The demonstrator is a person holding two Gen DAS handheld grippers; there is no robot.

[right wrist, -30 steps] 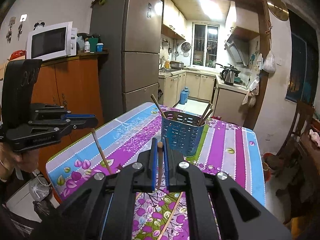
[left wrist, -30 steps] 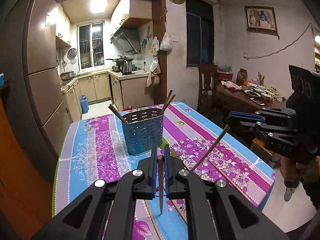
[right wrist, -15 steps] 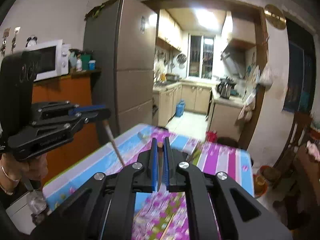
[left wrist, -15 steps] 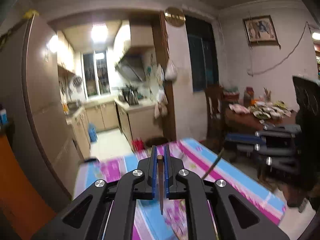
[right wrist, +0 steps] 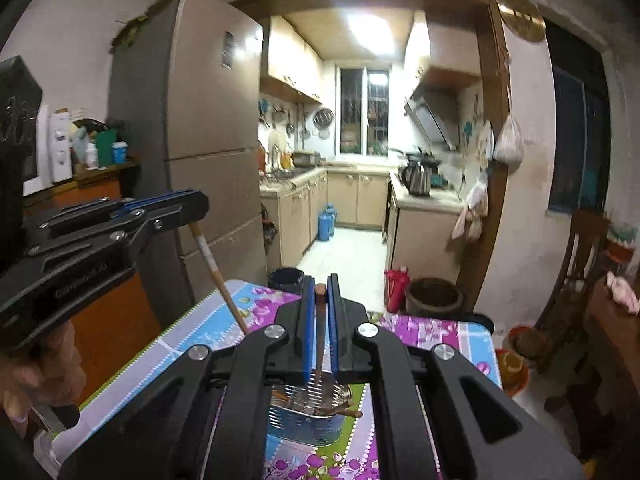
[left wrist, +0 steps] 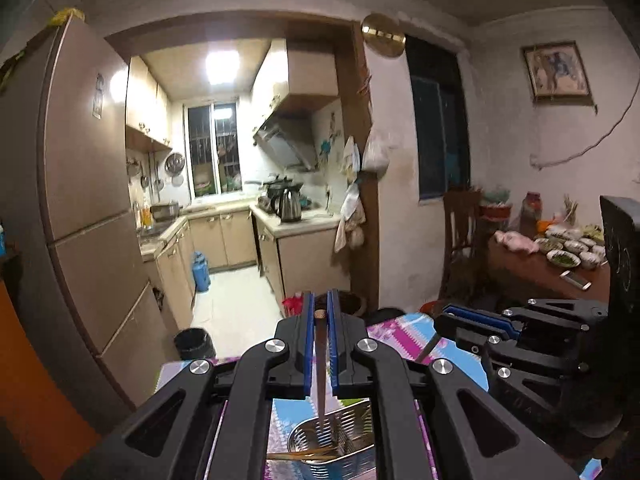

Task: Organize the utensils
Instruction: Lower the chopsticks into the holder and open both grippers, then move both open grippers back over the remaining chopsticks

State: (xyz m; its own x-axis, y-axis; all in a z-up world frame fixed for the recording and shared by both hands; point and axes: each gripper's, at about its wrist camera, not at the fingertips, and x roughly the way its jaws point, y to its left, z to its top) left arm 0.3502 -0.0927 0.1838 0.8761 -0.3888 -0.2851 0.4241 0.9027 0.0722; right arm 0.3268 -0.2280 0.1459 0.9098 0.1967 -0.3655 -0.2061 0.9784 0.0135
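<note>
In the left wrist view my left gripper [left wrist: 319, 298] is shut on a brown chopstick [left wrist: 320, 360] that hangs tip down. Its tip sits over the mouth of the blue perforated utensil holder [left wrist: 334, 438], which holds a few chopsticks. My right gripper [right wrist: 320, 282] is shut on another chopstick [right wrist: 320, 328], whose tip is also over the holder [right wrist: 304, 424]. Each gripper shows in the other's view: the right gripper [left wrist: 443, 318] at the right, the left gripper [right wrist: 200, 200] at the left with its chopstick [right wrist: 218, 276] slanting down. A person's hand [right wrist: 36, 376] holds the left one.
The holder stands on a table with a purple and blue flowered cloth [right wrist: 180, 344]. Beyond its far edge are a dark bin [right wrist: 285, 278], a red flask [right wrist: 394, 288] and a pot [right wrist: 434, 296]. A tall fridge [right wrist: 200, 128] is at left; a wooden chair [left wrist: 460, 240] and dish-laden table [left wrist: 552, 276] are at right.
Both grippers rose and moved forward, each keeping its chopstick. The holder, which stood ahead of the fingertips a second ago, now lies beneath them at the bottom of both views.
</note>
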